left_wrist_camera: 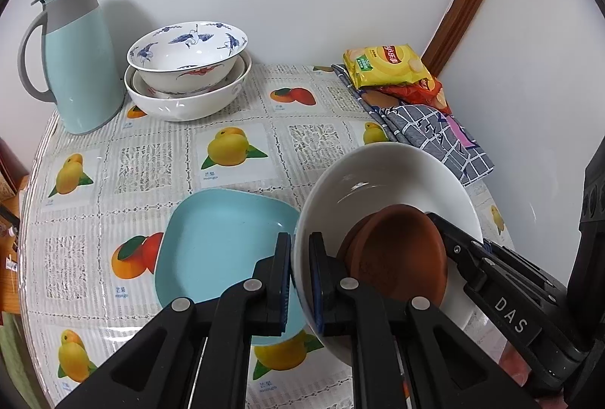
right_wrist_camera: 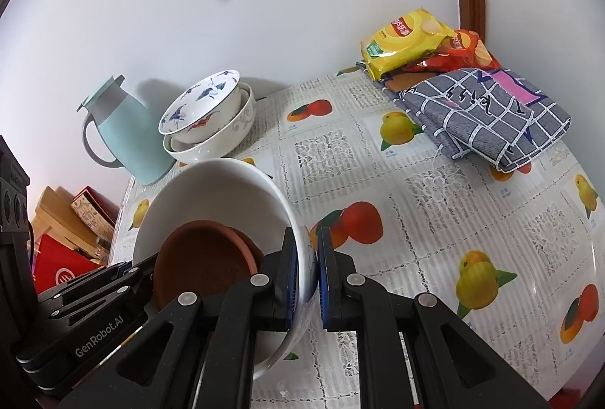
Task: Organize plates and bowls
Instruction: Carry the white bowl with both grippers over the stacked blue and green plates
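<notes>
Gripping opposite sides of one glossy white bowl [left_wrist_camera: 378,178], two black hand-held grippers meet over a round table [left_wrist_camera: 159,159] covered in clear plastic above a lace-and-fruit print cloth. The left gripper [left_wrist_camera: 300,280] has its blue-padded fingers clamped on the bowl's near rim, one inside and one outside; the right gripper [right_wrist_camera: 307,274] is clamped the same way on the opposite rim, its arm reaching in from the far side in the left view. The bowl sits tilted between them, with a matte terracotta saucer [left_wrist_camera: 397,254] leaning inside against its wall. Just beside the bowl lies a smooth pale-blue plate [left_wrist_camera: 223,242], squarish with rounded corners, flat on the cloth. Near the wall, a blue-crane patterned porcelain bowl [left_wrist_camera: 189,49] is nested in wider white bowls [left_wrist_camera: 185,102], next to a mint-green jug [left_wrist_camera: 75,57] with a grey handle. Crinkly yellow and red snack packets [right_wrist_camera: 412,42] rest on a folded grey checked cloth [right_wrist_camera: 487,114].
</notes>
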A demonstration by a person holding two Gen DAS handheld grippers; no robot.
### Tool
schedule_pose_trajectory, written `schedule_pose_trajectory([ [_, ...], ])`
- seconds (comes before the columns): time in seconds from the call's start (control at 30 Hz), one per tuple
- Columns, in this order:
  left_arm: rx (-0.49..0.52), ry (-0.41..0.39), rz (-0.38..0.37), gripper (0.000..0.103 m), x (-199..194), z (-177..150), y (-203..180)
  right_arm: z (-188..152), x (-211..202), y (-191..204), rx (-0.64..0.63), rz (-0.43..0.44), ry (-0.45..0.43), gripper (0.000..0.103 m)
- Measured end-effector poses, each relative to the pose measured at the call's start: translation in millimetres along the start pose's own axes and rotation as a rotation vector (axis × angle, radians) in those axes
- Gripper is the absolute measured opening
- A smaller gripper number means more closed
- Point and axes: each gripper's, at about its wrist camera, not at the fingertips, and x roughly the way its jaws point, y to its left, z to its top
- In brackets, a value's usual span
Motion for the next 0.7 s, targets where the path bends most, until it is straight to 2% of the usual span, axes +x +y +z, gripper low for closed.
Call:
schedule_pose_trajectory([
  [0.7,-0.025,0.016,0.033,0.01,13,5,24,4,28,14,-0.016,0.026,0.025,0.01],
])
